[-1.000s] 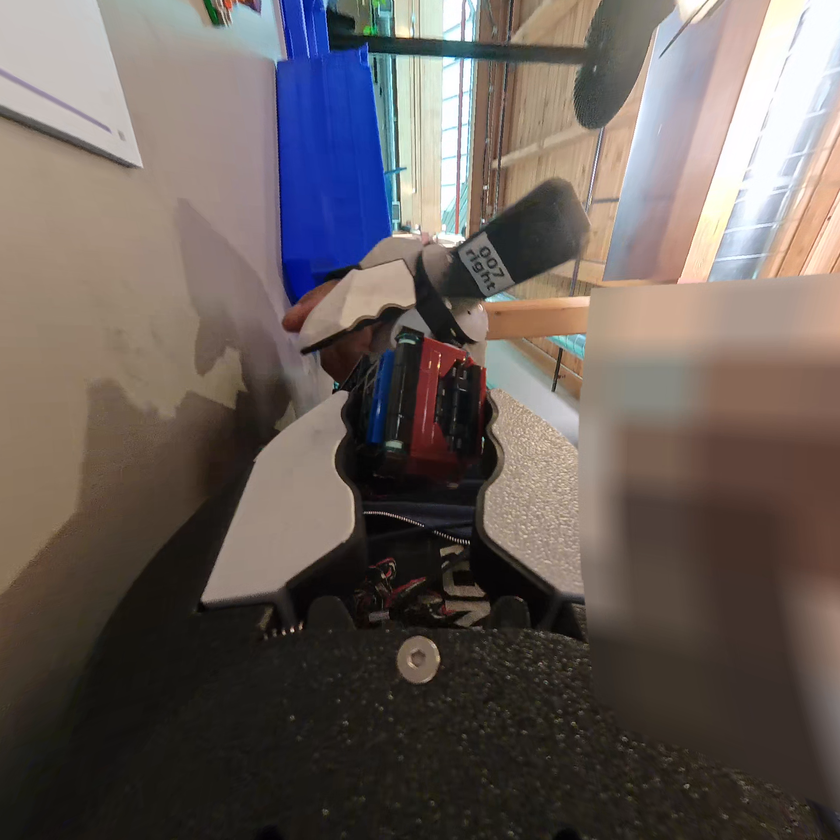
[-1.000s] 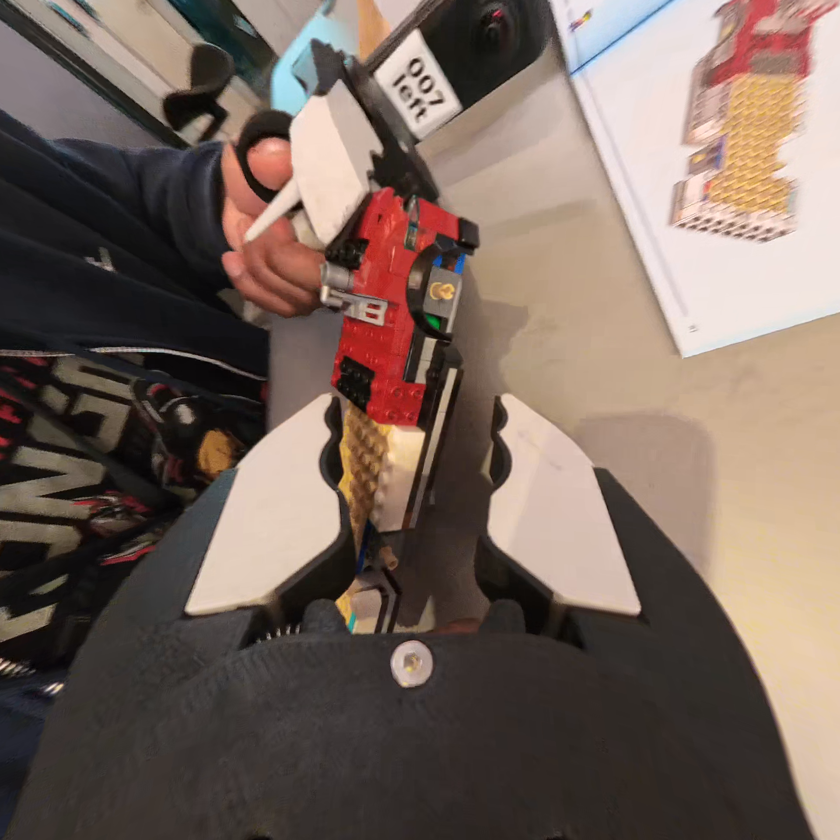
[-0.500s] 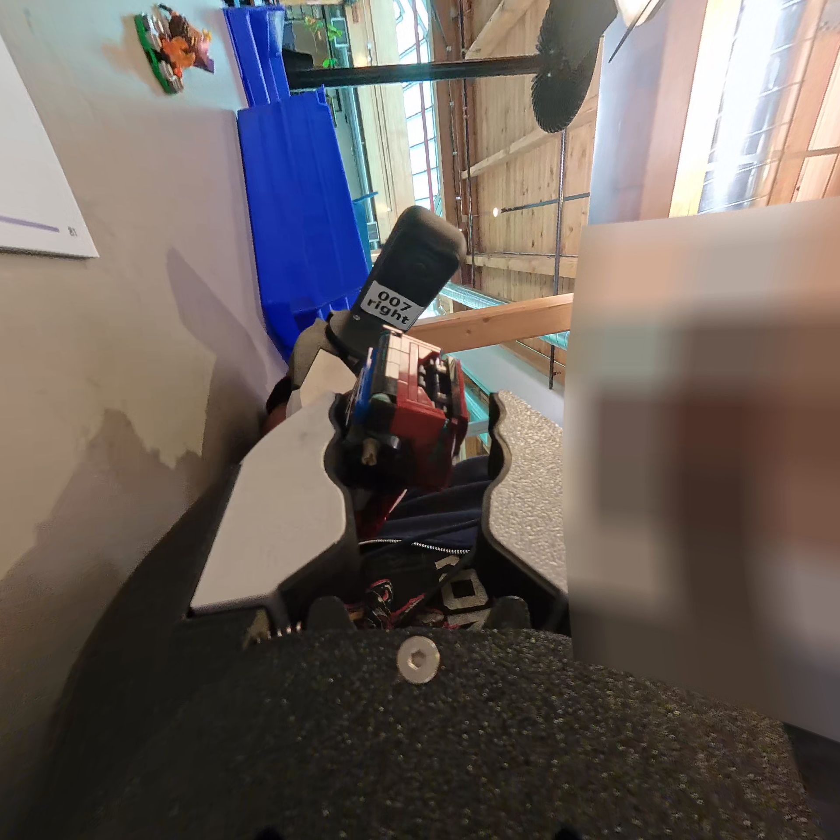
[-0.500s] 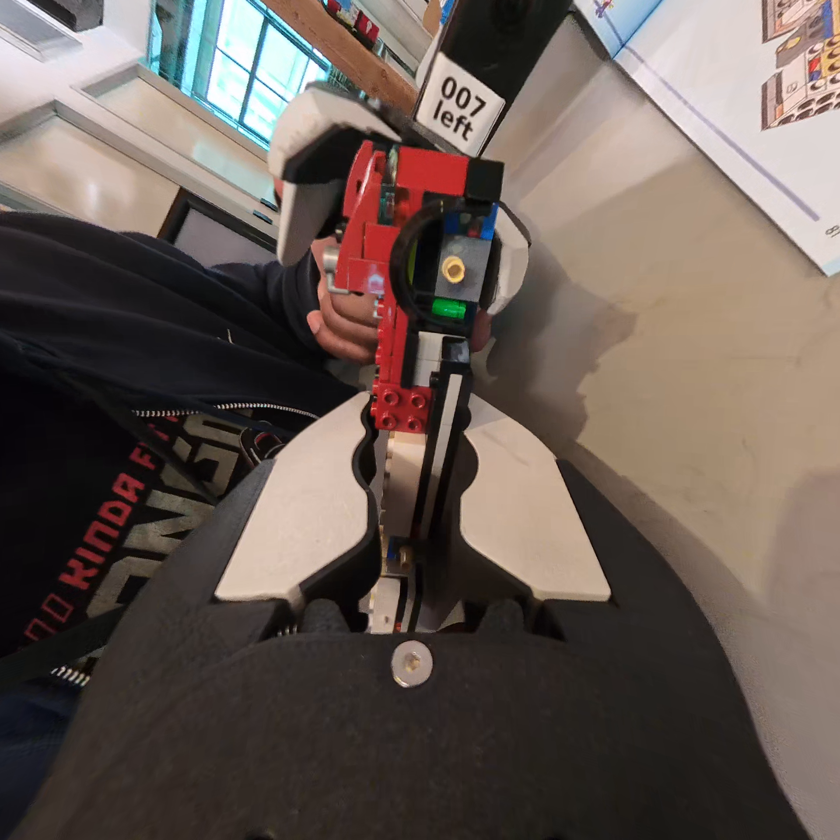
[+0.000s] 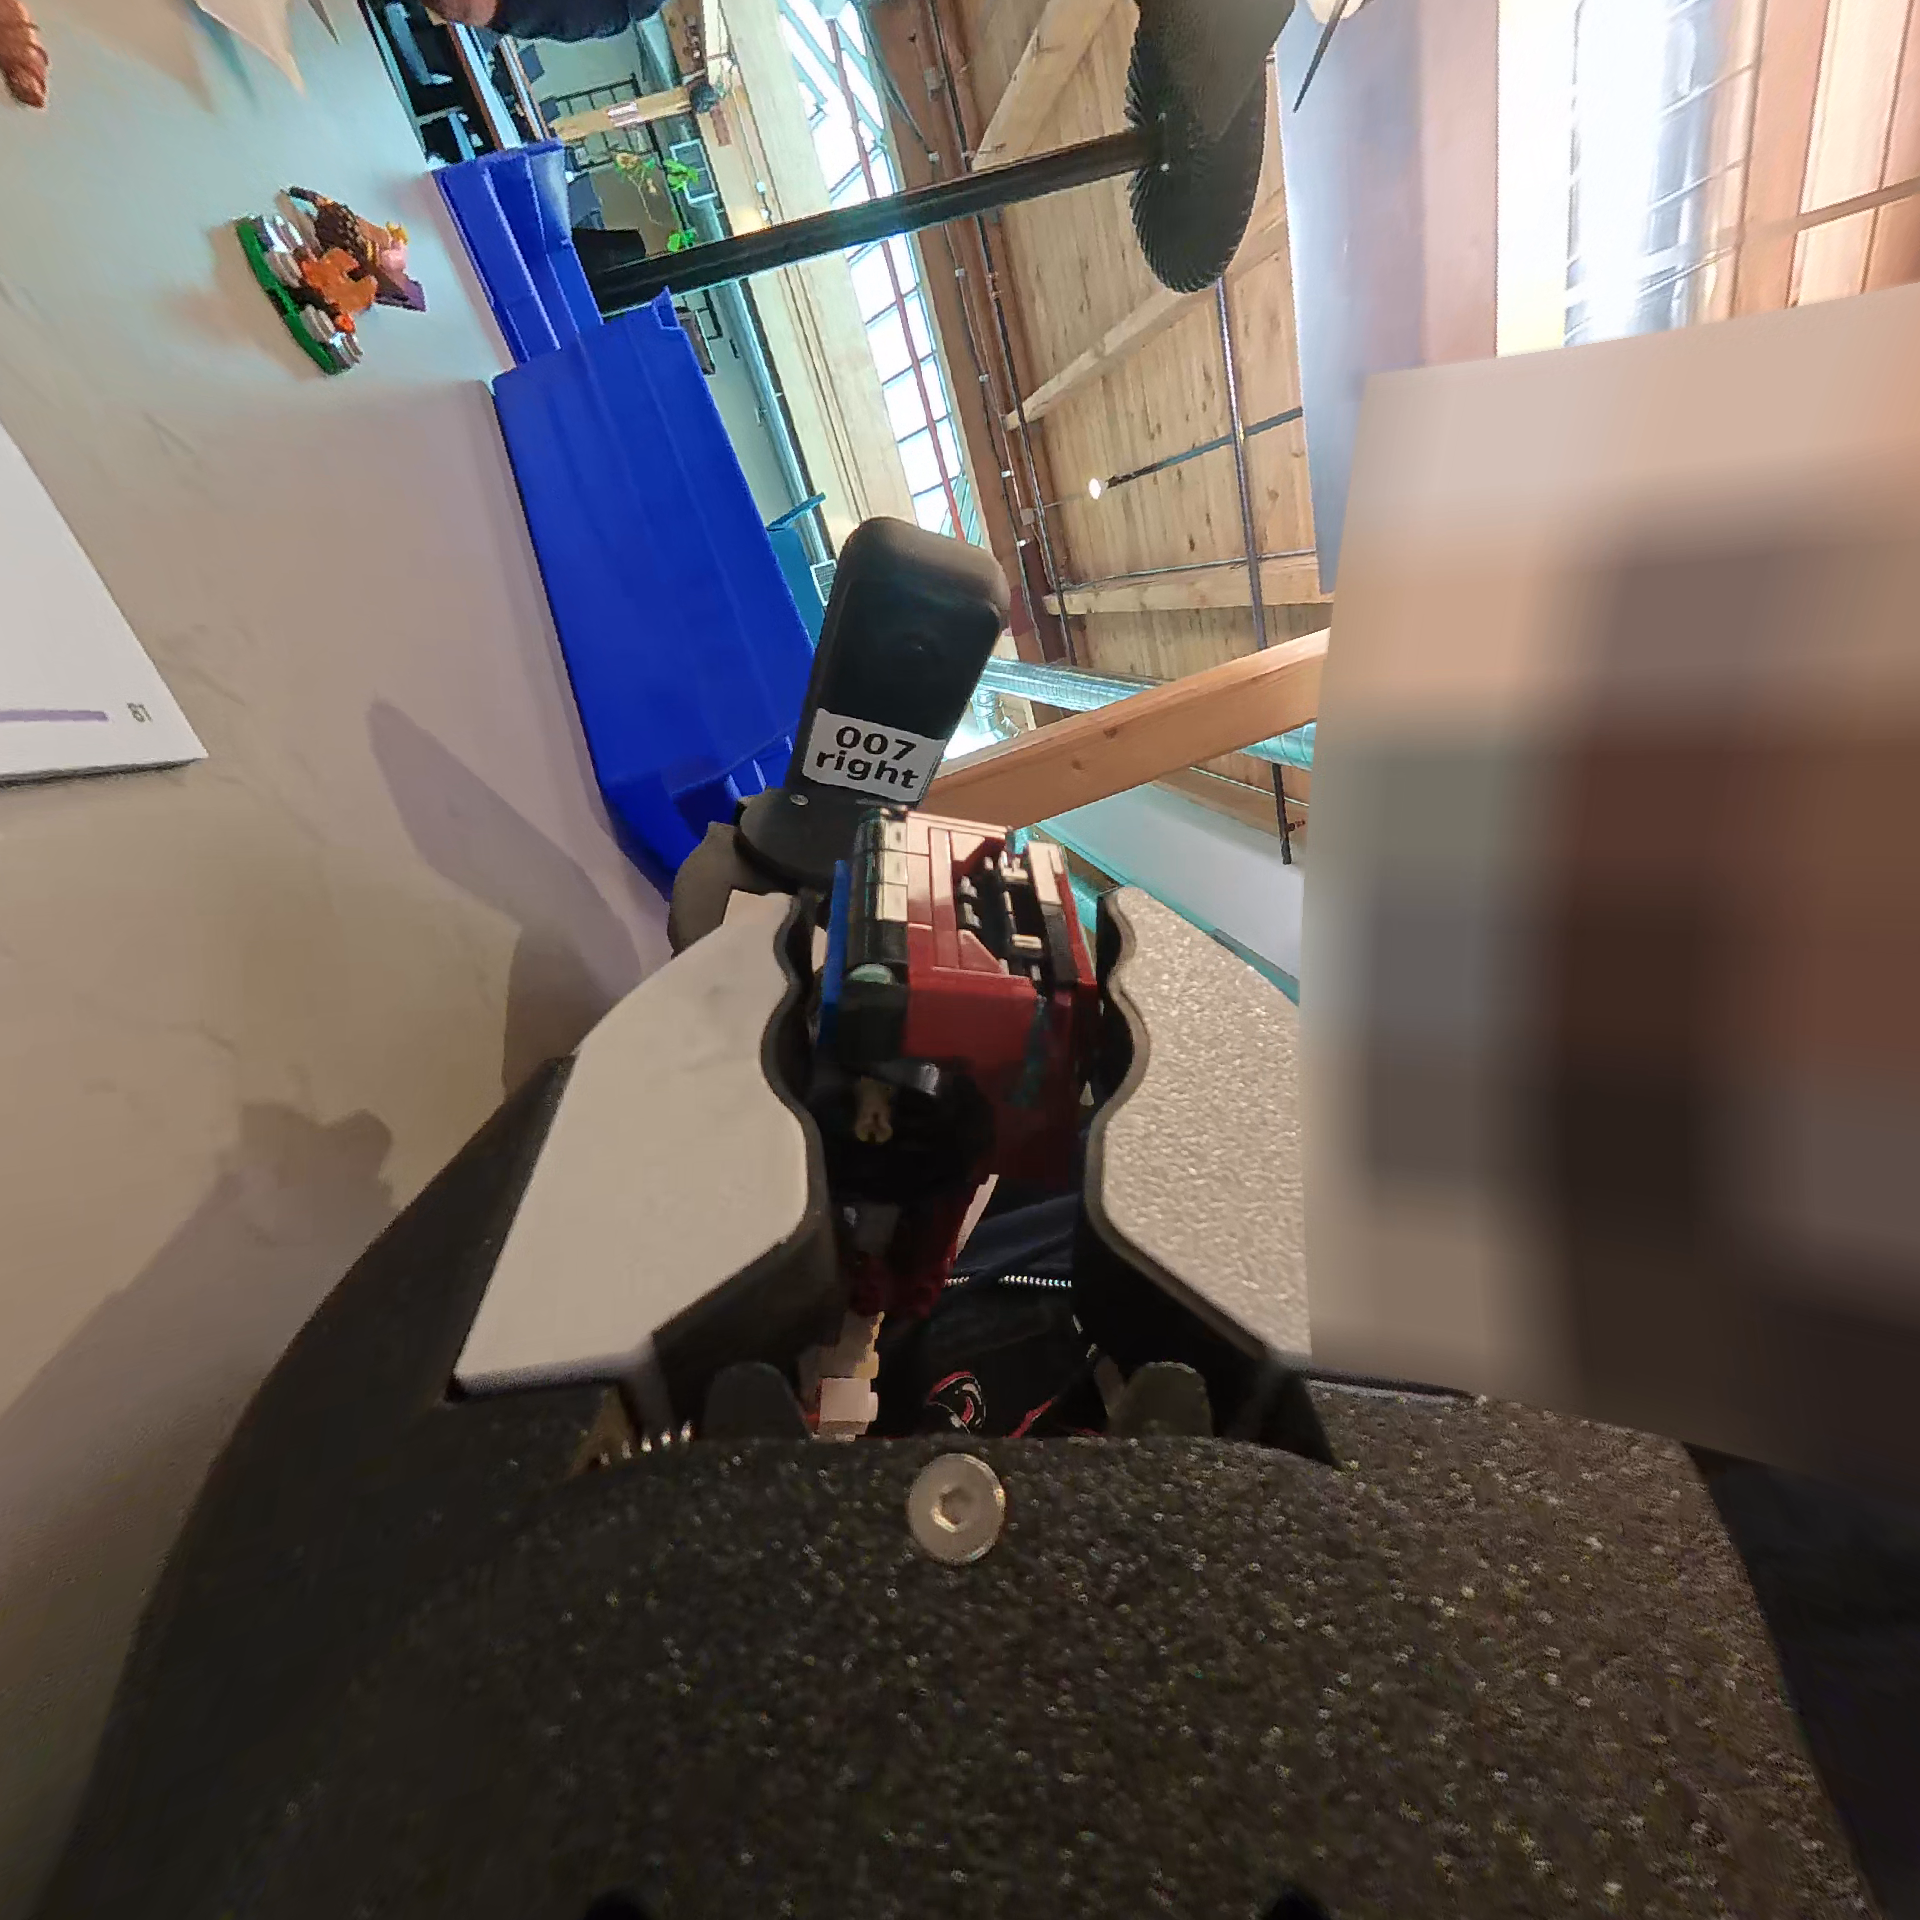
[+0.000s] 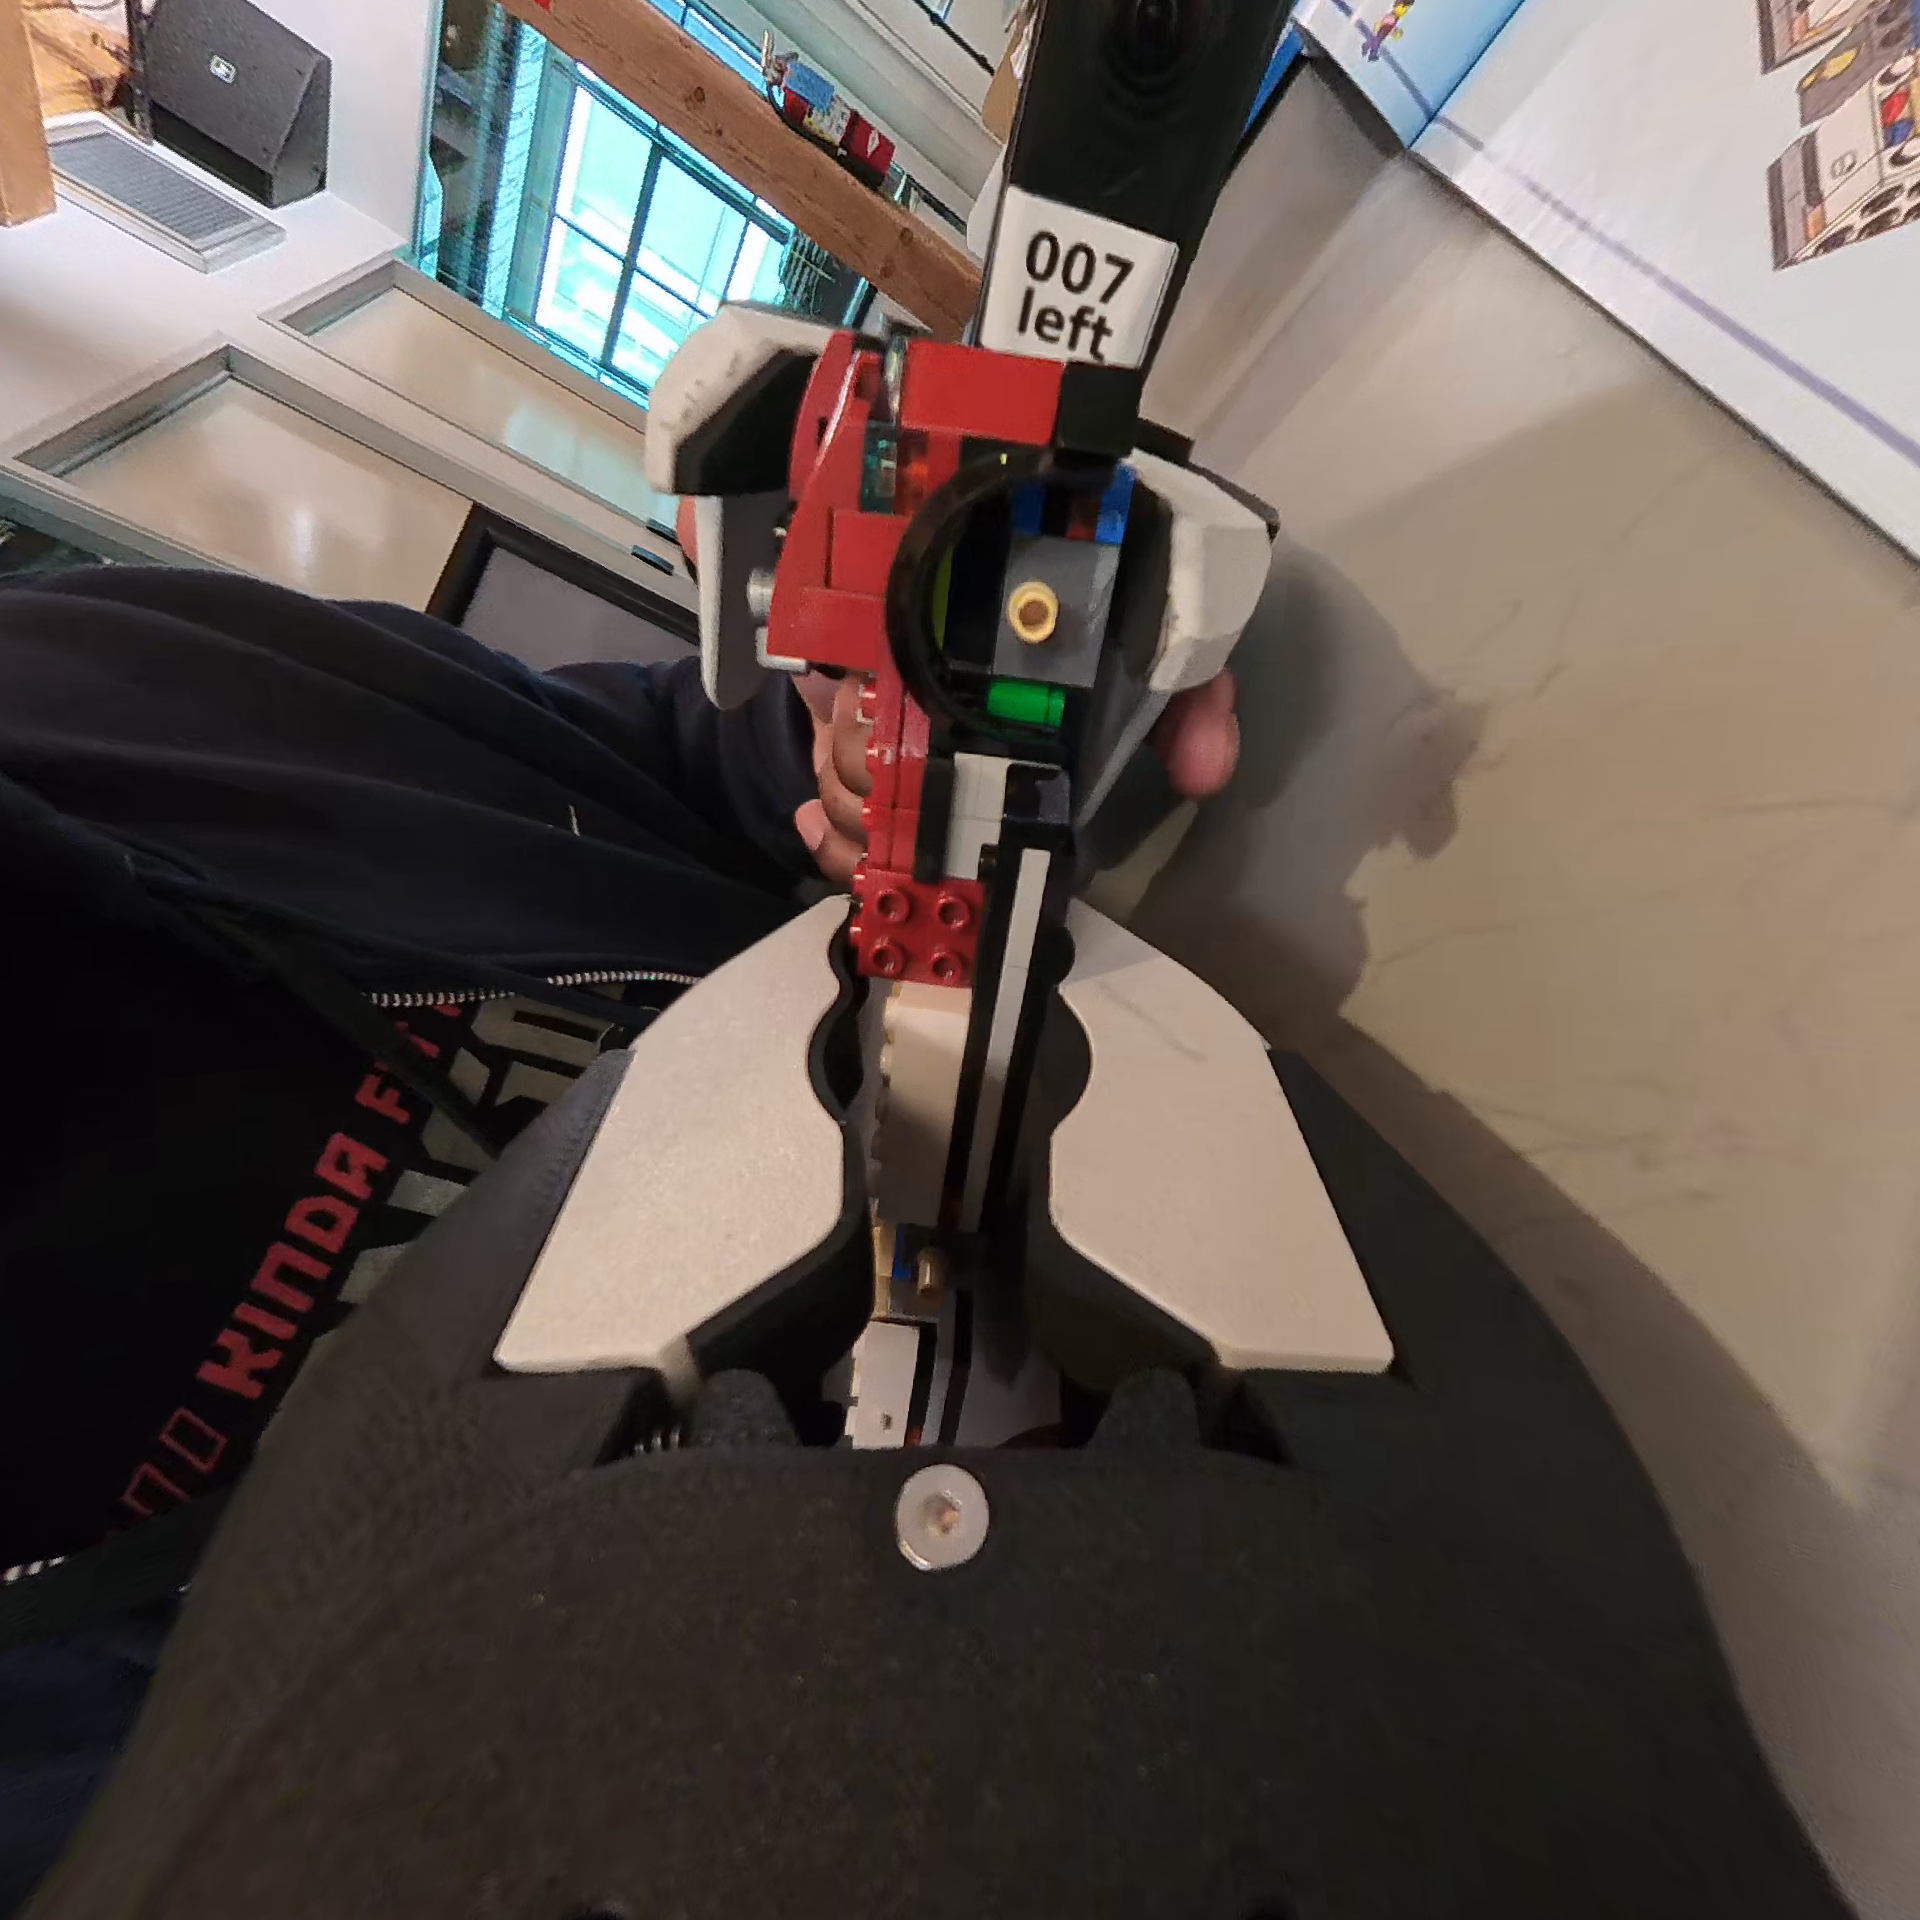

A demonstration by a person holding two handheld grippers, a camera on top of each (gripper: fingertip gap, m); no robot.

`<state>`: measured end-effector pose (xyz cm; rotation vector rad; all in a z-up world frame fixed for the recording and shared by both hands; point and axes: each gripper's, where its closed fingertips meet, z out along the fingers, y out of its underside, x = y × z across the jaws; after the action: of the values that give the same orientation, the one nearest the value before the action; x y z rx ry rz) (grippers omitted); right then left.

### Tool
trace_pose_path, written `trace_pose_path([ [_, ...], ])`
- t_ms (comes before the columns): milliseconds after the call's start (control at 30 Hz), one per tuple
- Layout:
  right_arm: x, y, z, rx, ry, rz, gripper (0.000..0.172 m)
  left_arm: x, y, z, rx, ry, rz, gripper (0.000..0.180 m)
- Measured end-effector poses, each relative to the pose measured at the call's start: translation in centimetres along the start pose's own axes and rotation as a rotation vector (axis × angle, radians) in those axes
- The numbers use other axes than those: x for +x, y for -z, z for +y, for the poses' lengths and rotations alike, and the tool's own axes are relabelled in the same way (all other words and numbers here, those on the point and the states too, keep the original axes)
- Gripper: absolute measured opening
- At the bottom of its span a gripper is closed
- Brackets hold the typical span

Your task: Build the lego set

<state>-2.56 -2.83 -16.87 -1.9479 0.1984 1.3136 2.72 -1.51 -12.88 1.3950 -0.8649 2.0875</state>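
Observation:
A brick model is held in the air between both grippers. Its red and black end (image 5: pixel 966 966) sits between my left gripper's (image 5: pixel 951 935) fingers, with both pads pressed on its sides. In the right wrist view the left gripper (image 6: pixel 956 561) clasps that red head (image 6: pixel 862 561) from the far side. My right gripper (image 6: pixel 951 935) is shut on the model's flat white, tan and black part (image 6: pixel 925 1060). In the left wrist view, the right gripper's black camera body (image 5: pixel 894 644) stands just behind the model, and its fingertips are mostly hidden.
Blue bins (image 5: pixel 644 582) stand on the grey table (image 5: pixel 260 935). A small colourful brick build (image 5: pixel 322 275) and an open instruction booklet (image 5: pixel 62 675) lie there too. The booklet also shows in the right wrist view (image 6: pixel 1714 208). A person's dark hoodie (image 6: pixel 312 883) and hand (image 6: pixel 1195 727) are close behind. The gap from one gripper's tips to the other's is roughly 6 cm.
My right gripper closed on the model's flat white and tan part. My left pads eased off for a moment, then pressed on the red end again. Both grippers and the model swung around.

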Motion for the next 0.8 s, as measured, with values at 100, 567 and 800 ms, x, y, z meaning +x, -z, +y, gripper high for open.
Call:
trace_pose_path([
  [100,-0.1,-0.1,-0.1,0.008,-0.014,-0.010,0.031,0.2,0.1,-0.2,0.017,-0.012,0.022,0.051],
  [567,-0.3,-0.4,0.0,0.018,0.014,0.025,0.031,0.9,0.4,-1.1,0.097,0.083,0.154,0.049],
  [800,-0.2,-0.4,0.4,0.006,-0.002,0.025,0.031,0.2,0.1,-1.0,0.084,0.137,0.134,0.048],
])
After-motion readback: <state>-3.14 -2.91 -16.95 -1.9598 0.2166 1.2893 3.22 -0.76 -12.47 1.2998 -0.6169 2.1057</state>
